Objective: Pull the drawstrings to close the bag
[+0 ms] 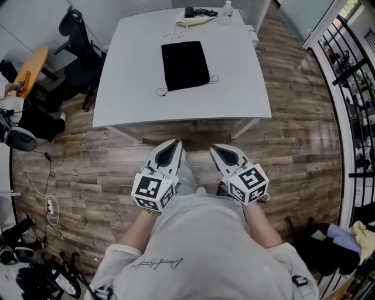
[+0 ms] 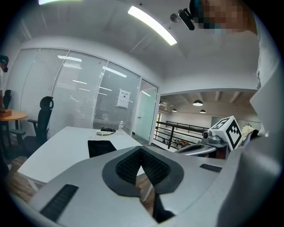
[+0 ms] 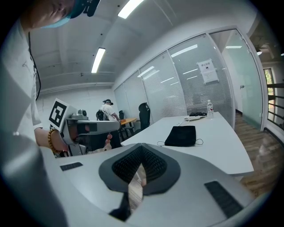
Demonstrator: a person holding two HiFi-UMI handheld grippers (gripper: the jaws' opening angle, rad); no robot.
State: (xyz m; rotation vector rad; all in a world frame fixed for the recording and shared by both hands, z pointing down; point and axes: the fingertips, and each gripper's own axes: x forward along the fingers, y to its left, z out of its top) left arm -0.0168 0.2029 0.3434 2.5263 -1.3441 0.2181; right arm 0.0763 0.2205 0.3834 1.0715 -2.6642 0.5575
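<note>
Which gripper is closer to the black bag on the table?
Left, slightly. The left gripper is short of the table, nearly in line with the black bag; the right gripper sits beside it, farther right.

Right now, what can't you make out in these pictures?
Black bag, head view: too small to tell whether its mouth is open or drawn.
Same bag, left gripper view: near end behind the left gripper.
Clutter at the far end of the table: too small to name.
</note>
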